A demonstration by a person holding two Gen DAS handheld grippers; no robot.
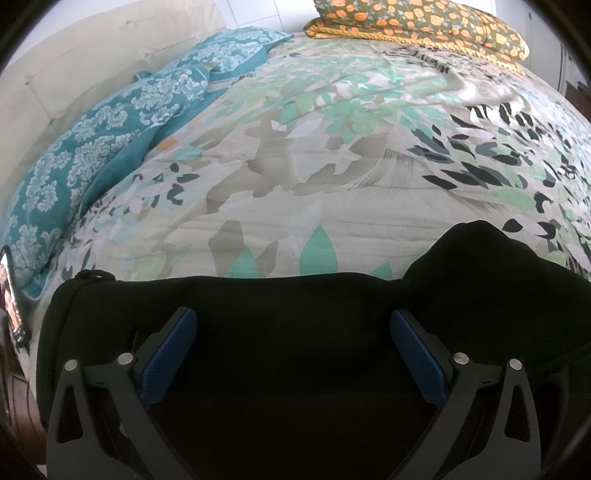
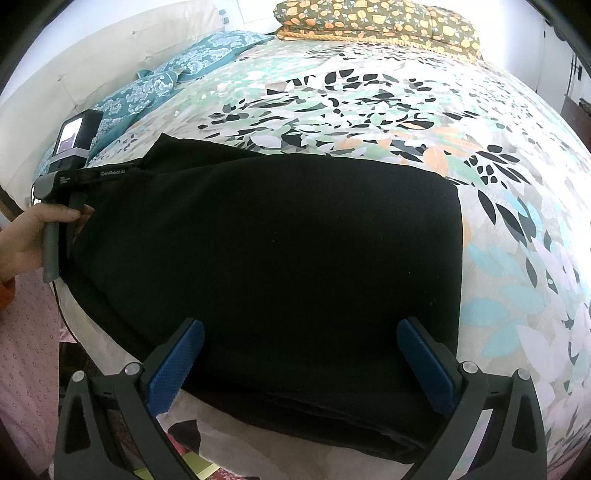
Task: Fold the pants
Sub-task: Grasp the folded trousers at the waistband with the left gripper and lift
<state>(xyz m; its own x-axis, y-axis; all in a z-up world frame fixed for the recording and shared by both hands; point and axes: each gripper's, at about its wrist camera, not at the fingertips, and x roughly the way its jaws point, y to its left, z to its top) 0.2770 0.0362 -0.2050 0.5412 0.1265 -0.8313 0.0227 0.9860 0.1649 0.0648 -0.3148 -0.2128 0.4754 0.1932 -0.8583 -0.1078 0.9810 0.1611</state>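
Note:
The black pants [image 2: 280,251] lie folded flat near the front edge of the bed, and also fill the bottom of the left wrist view [image 1: 288,332]. My left gripper [image 1: 293,321] is open, its blue pads spread just above the pants at their left end. My right gripper [image 2: 301,334] is open too, its blue pads over the near edge of the pants toward the right end. Neither gripper holds any cloth. The left gripper's body [image 2: 70,177], held by a hand, shows at the pants' left end in the right wrist view.
The bed is covered with a leaf-patterned quilt [image 1: 295,155]. Teal patterned pillows [image 1: 110,122] lie along the cream headboard [image 1: 74,66] on the left. A folded orange-flowered blanket [image 1: 417,22] lies at the far side. A phone [image 1: 9,295] stands at the left.

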